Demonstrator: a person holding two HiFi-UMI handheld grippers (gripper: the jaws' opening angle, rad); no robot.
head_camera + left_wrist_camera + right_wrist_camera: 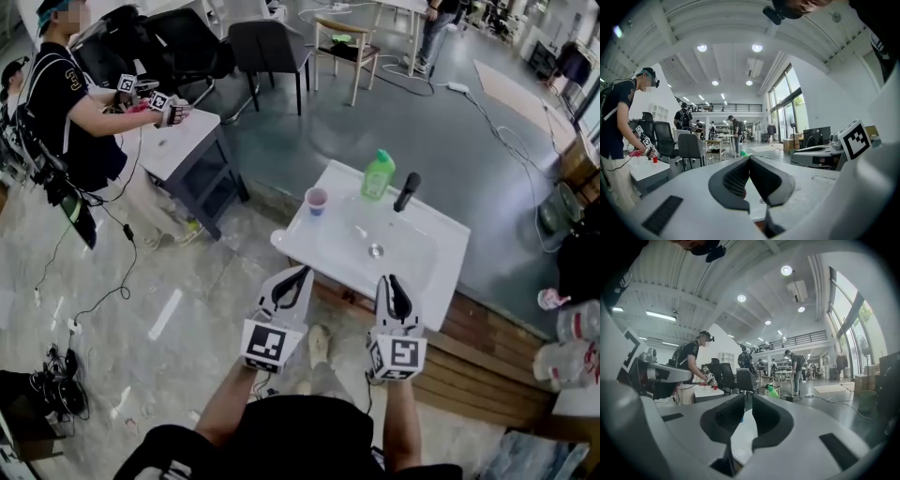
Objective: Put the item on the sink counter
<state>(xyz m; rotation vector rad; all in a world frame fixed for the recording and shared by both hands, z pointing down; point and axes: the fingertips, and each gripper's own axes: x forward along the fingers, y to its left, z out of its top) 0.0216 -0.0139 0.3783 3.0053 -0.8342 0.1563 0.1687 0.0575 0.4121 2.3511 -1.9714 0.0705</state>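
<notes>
A white sink counter (pixel 441 239) stands ahead of me with a round basin in its middle. On its far rim are a green bottle (pixel 379 175), a pink cup (pixel 317 200) and a black faucet (pixel 407 191). My left gripper (pixel 298 276) hovers over the counter's near left edge, shut with nothing in it; in its own view the tips (pixel 749 159) meet. My right gripper (pixel 391 284) hangs over the near edge beside it. Its jaws (pixel 747 401) stand a narrow gap apart and hold nothing, and the green bottle (pixel 772 391) shows beyond them.
Another person with grippers works at a white table (pixel 178 141) at the far left. Chairs (pixel 267 47) stand behind. A wooden step (pixel 487 366) runs under the counter's right side. White jugs (pixel 567 361) sit at the right, cables (pixel 56 389) on the floor at the left.
</notes>
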